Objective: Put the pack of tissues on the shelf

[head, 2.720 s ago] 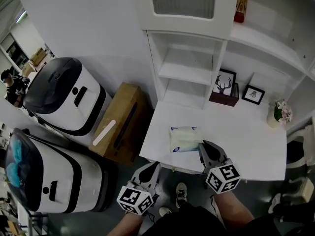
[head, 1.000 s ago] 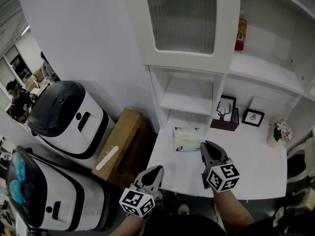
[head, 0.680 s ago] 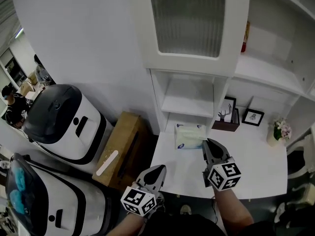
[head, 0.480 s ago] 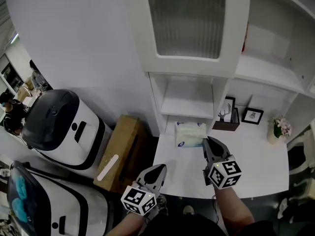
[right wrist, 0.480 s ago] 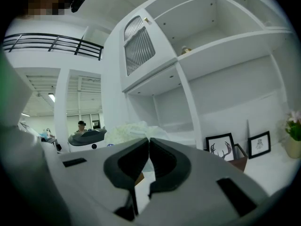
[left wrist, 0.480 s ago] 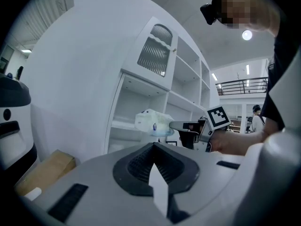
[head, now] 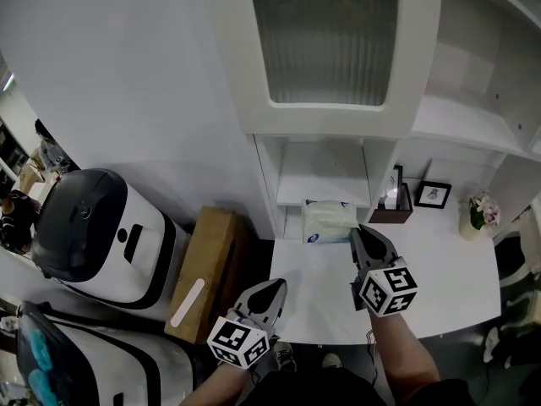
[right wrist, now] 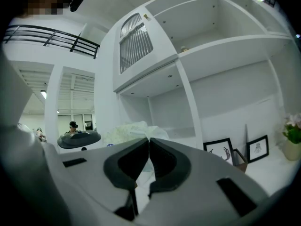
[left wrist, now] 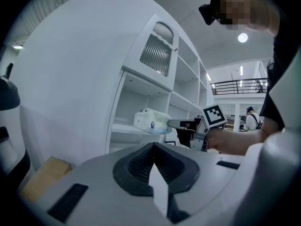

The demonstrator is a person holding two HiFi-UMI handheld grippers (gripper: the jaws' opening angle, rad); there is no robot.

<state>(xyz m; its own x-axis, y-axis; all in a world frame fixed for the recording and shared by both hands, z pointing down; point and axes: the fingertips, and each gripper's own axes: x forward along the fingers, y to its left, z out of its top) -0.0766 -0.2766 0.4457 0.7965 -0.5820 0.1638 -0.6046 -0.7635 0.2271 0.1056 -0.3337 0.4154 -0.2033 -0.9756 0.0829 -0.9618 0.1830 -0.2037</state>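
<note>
The pack of tissues (head: 328,222), pale green with a blue mark, hangs in the air just in front of the white shelf unit's lower shelf board (head: 321,194). My right gripper (head: 359,232) is shut on the pack's right end and holds it above the white desk (head: 423,269). In the right gripper view the crumpled pack (right wrist: 123,132) shows past the shut jaws of the right gripper (right wrist: 149,141). The left gripper view shows the pack (left wrist: 151,121) level with the shelf. My left gripper (head: 274,288) is shut and empty, low at the desk's front edge.
Two framed pictures (head: 432,194) and a dark box (head: 394,211) stand at the desk's back, a flower pot (head: 478,211) at the right. A ribbed-glass cabinet door (head: 325,36) is above the shelf. A cardboard box (head: 207,269) and white-and-black machines (head: 93,227) stand on the floor at left.
My right gripper has lifted the tissue pack off the desk and carried it up and forward to the lower shelf. The left gripper has stayed low and shut.
</note>
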